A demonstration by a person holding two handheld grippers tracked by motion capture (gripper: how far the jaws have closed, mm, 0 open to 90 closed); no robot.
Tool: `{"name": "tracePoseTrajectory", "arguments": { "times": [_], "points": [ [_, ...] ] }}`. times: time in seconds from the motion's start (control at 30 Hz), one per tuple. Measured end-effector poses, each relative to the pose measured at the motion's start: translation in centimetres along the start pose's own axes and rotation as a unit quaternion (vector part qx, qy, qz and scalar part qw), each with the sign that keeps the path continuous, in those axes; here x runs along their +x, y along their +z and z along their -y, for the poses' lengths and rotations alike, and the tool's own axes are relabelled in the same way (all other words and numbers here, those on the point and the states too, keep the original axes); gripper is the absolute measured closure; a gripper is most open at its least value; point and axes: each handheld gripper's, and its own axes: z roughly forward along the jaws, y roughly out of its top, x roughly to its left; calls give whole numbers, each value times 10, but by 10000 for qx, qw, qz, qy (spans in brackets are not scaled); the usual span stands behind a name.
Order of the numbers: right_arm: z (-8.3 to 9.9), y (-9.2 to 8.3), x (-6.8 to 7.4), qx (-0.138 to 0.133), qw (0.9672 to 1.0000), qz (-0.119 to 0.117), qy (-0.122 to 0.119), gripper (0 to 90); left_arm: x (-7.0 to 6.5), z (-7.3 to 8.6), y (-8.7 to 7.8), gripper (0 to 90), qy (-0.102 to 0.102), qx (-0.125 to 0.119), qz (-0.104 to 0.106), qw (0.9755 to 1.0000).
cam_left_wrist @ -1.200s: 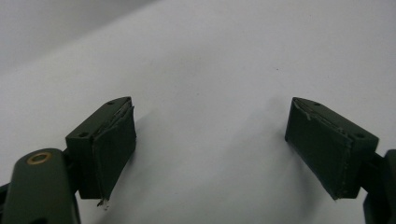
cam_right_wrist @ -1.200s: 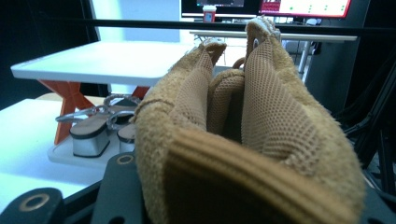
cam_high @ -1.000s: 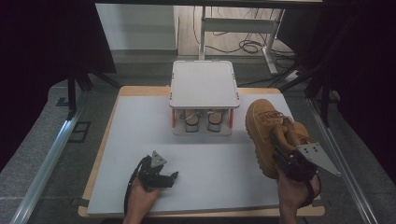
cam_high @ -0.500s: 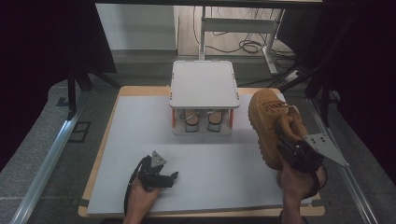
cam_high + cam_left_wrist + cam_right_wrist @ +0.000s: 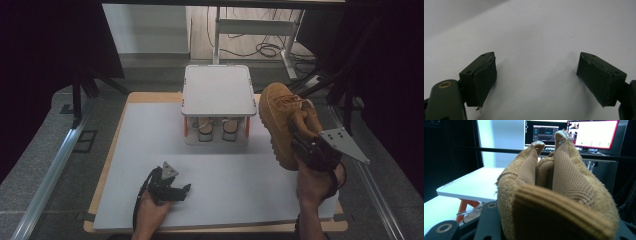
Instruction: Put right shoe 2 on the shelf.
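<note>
Right claw (image 5: 306,145) grips boot (image 5: 282,117) by heel collar, frame right, beside rack (image 5: 216,90). Left claw (image 5: 172,190) wide, empty, lower left on worktop (image 5: 150,135). We keep boot level, sole down, clear of rack edge.

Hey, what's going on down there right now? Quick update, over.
Right gripper shut on tan boot, beside the small white shelf. Left gripper open, low over the white mat. Pair of shoes under the shelf.

High view dim, surroundings near black, white mat (image 5: 150,165) evenly lit. Bright monitors (image 5: 594,133) glare beyond right gripper's boot (image 5: 556,195). Soft shadows beneath left gripper's pads (image 5: 485,77); near pads blurred.
</note>
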Motion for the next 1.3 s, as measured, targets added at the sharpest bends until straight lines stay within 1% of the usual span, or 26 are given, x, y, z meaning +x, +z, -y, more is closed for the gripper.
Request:
{"name": "tracePoseTrajectory", "arguments": {
  "times": [0.07,0.17,0.4,0.57,0.7,0.73,0.97,1.17,1.3],
  "points": [
    [-3,3,3,-20,10000,-9,-45,511,0,0,0,162,2,0,-2,10000],
    [-7,8,6,-31,10000,-68,-29,510,0,0,0,162,-2,-4,2,10000],
    [-14,27,18,-46,9995,-319,13,509,0,0,0,163,3,-4,-2,10000],
    [-17,41,33,-80,9991,-412,-40,509,0,0,0,163,7,-6,-4,10000],
    [-19,52,44,-72,9987,-497,-47,508,0,0,0,164,14,-8,-9,10000],
    [-19,55,47,-75,9986,-515,-52,508,0,0,0,164,51,20,-11,10000],
    [-22,76,67,-103,9978,-655,-47,507,0,0,0,164,63,5,-20,10000],
    [-24,94,83,-106,9977,-673,-71,507,-1,0,0,164,62,-4,-27,10000],
    [-26,105,91,-109,9976,-681,-79,507,-1,0,0,164,70,-5,-34,10000]
  ]
}}
